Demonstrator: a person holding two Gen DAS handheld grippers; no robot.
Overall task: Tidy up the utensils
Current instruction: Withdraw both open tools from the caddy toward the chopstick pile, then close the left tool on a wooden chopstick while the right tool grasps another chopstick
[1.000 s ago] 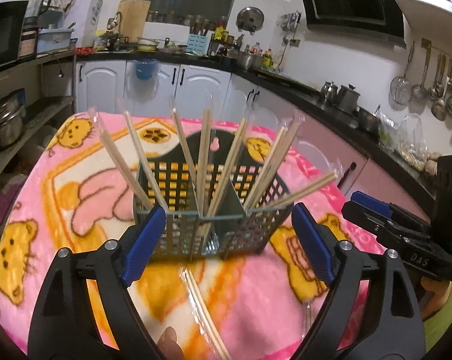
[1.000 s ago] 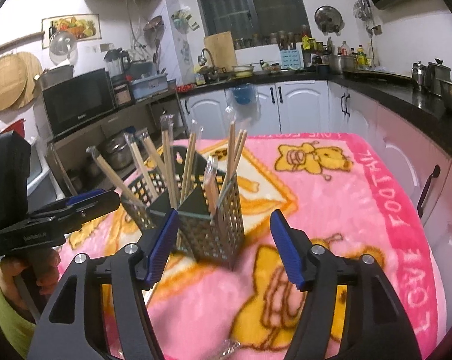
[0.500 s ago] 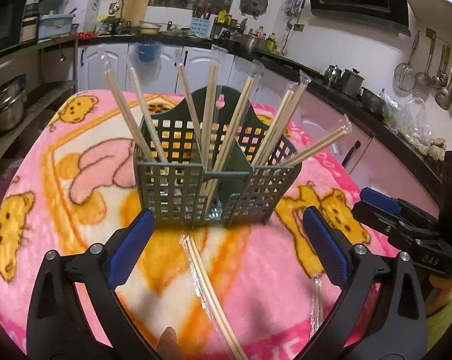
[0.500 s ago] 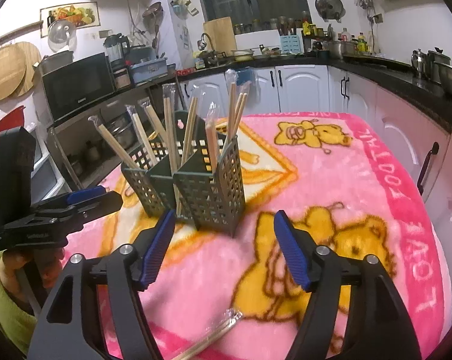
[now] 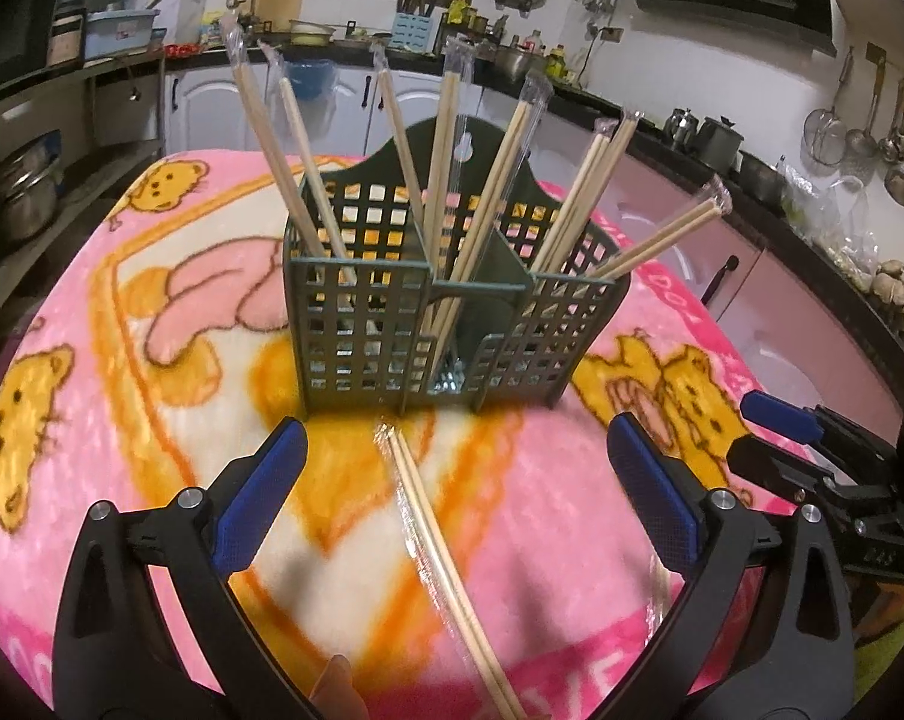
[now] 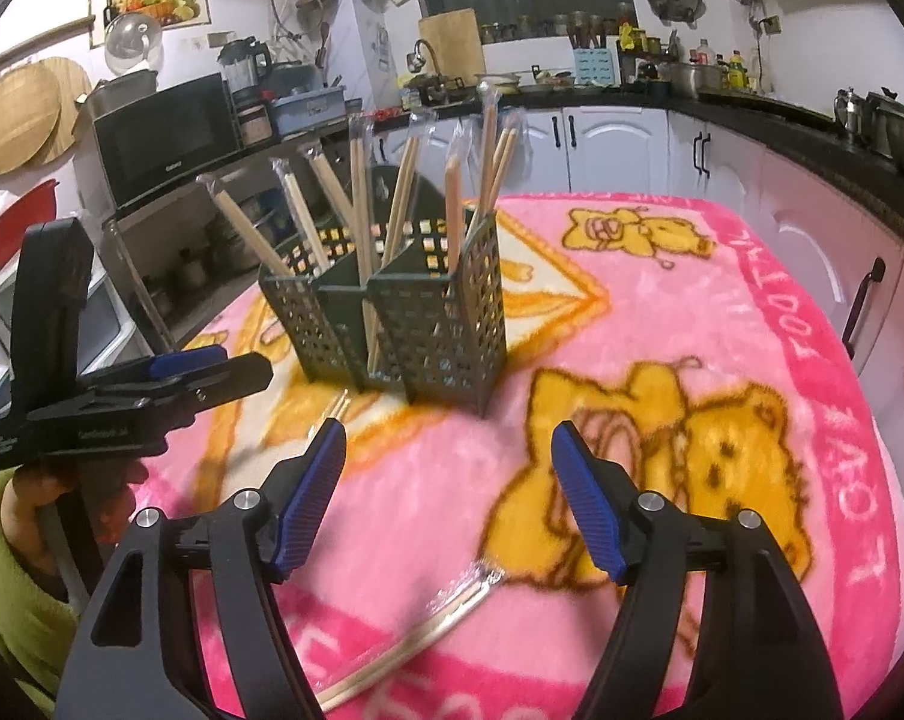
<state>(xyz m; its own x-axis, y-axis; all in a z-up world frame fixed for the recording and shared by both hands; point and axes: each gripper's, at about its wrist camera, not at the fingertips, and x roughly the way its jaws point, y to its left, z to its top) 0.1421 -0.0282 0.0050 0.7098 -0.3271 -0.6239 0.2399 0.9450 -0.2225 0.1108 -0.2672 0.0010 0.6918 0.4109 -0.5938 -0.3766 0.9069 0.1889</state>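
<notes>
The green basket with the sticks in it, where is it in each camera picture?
Left wrist view: the green basket stands at centre, beyond the open left hand-held gripper.
Right wrist view: the green basket stands left of centre, beyond the open right hand-held gripper.
Shared landmark: the pink bear blanket under the basket.
</notes>
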